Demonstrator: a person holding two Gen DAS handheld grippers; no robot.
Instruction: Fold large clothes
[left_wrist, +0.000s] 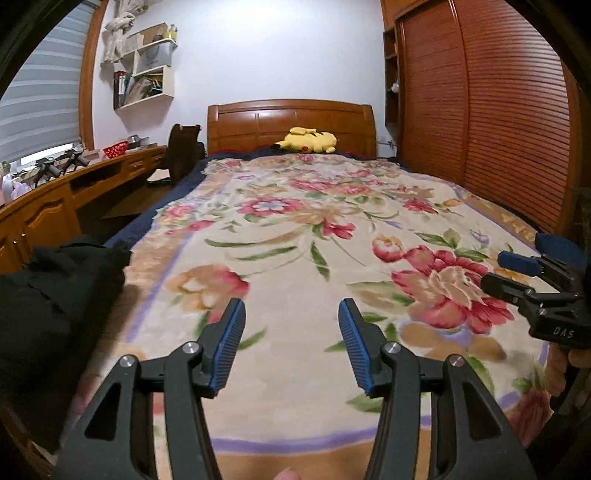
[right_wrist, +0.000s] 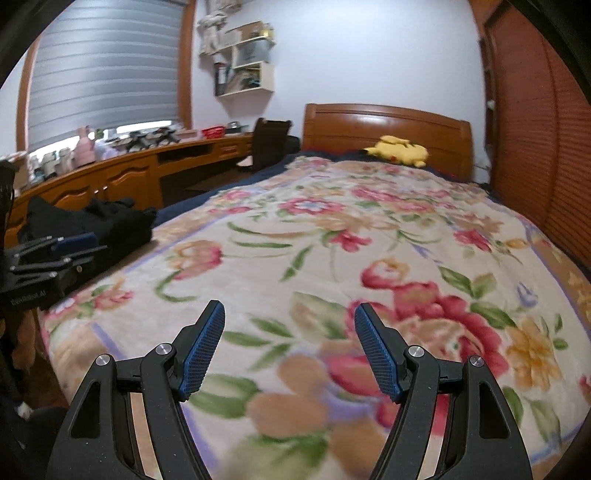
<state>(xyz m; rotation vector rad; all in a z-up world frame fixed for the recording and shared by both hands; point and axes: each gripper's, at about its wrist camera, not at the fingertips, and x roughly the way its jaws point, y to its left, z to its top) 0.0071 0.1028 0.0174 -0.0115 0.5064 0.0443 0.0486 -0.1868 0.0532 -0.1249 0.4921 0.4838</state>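
While tongs (left_wrist: 291, 314) gape, dark clothes (right_wrist: 110, 221) bedside

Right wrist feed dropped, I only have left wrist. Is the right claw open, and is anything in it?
Observer: The right claw is open with nothing between its pads. Only the floral blanket lies beyond it.
Operator: The black garment is cut off at my left edge. What's its shape?
Observer: The black garment is a crumpled heap at the bed's left edge, not spread out.
Operator: Is the left claw on it?
Observer: In the right wrist view the left claw overlaps the heap's near side. I cannot tell if they touch.
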